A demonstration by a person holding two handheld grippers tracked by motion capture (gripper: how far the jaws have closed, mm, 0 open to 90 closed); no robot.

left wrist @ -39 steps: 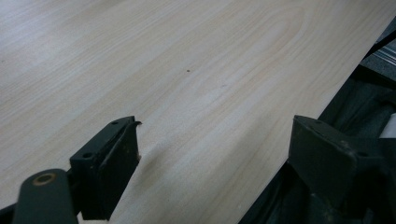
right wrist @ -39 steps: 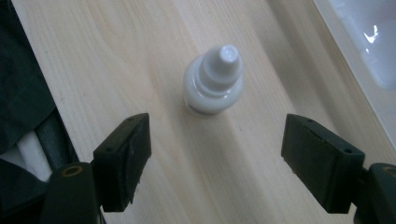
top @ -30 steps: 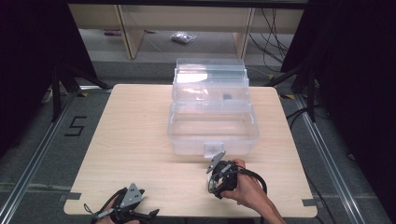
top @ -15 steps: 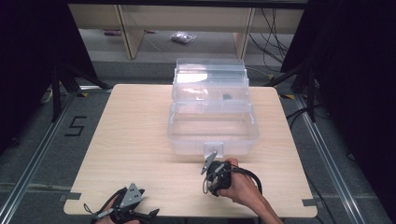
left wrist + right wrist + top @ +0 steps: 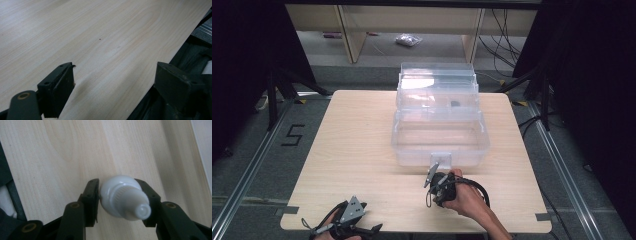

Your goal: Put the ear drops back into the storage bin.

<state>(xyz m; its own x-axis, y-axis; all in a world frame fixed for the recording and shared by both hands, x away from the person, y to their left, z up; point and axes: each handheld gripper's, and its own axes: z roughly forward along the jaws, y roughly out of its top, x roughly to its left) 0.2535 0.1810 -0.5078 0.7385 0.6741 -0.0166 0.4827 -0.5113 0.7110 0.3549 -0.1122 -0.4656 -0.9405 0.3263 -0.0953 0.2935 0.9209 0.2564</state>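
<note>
Showing "5" (image 5: pixel 292 135) on floor

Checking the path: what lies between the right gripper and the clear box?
In the high view, just bare table between the right gripper, shut on a white bottle, and the clear box.

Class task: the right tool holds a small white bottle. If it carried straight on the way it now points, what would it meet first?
Probably the front wall of the clear plastic box, just beyond the right tool gripping the white bottle; depth is unclear.
</note>
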